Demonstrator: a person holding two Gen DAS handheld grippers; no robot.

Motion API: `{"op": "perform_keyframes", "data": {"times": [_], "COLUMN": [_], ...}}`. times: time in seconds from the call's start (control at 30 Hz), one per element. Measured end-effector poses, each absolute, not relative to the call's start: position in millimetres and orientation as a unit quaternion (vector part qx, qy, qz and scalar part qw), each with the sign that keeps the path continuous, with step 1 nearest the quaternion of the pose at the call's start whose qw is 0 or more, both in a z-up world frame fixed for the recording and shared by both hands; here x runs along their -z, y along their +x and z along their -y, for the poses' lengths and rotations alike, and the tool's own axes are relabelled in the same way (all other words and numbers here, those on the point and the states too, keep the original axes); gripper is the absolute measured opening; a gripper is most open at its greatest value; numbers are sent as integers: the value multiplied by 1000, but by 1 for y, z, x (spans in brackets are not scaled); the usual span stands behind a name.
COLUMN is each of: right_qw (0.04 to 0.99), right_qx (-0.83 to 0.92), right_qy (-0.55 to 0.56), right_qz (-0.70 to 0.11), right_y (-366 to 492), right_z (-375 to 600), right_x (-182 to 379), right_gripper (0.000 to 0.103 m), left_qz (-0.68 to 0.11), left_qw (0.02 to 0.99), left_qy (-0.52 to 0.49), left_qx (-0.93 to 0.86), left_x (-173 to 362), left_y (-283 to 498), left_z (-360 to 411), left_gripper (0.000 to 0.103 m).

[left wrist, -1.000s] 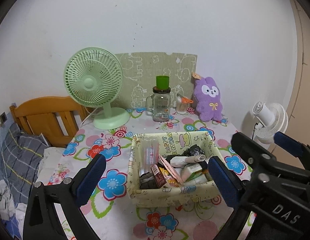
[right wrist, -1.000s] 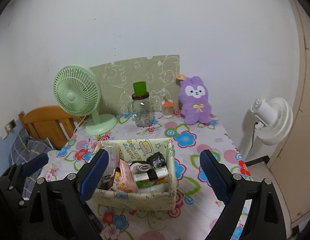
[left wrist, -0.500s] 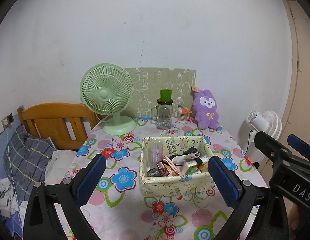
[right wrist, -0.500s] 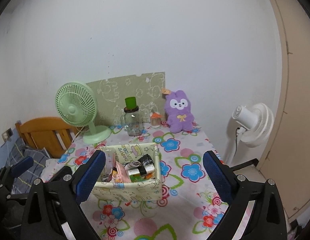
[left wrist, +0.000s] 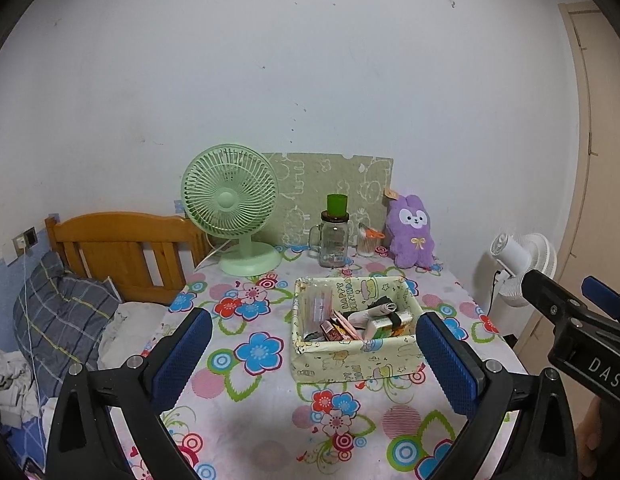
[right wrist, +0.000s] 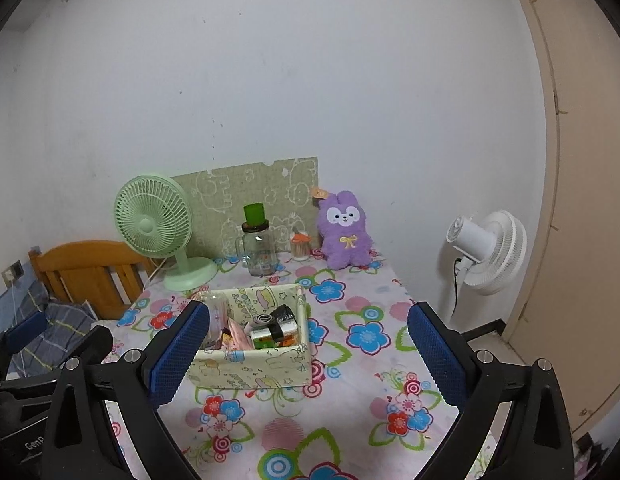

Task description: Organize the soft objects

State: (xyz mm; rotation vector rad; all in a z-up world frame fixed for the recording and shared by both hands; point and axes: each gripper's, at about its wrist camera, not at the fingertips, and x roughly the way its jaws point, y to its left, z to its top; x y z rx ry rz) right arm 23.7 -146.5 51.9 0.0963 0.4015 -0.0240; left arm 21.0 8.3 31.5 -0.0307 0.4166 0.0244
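Note:
A purple plush rabbit (left wrist: pixel 411 232) sits upright at the back right of the flowered table (left wrist: pixel 262 364), against the wall; it also shows in the right wrist view (right wrist: pixel 345 236). A pale fabric basket (left wrist: pixel 349 364) holding several small packets stands mid-table, and shows in the right wrist view (right wrist: pixel 254 364). My left gripper (left wrist: pixel 313 356) is open and empty, well back from the basket. My right gripper (right wrist: pixel 308 354) is open and empty, also back over the table's near part; it shows at the right of the left wrist view (left wrist: pixel 577 320).
A green desk fan (left wrist: pixel 234 208), a glass jar with a green cap (left wrist: pixel 334 236) and a small cup (left wrist: pixel 367 242) stand along the back. A wooden bed headboard (left wrist: pixel 122 248) is at left. A white floor fan (right wrist: pixel 487 252) stands right of the table.
Both grippers have pulled back and up from the basket, so the table and room look smaller and farther. Both stay open and empty.

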Motion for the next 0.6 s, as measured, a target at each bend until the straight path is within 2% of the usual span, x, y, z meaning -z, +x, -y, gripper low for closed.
{"op": "perform_keyframes", "data": {"times": [0.6], "right_qw": [978], "right_qx": [7], "right_qy": [38], "right_qz": [-203], "right_y": [15], "right_z": [146], "right_x": [-50], "right_gripper": [101], "left_qz": [-197], "left_qw": [980], "left_qy": [-22], "left_qx": [-17], "left_x": [-34], "left_y": [9], "left_z": [-10], "left_gripper": [103]}}
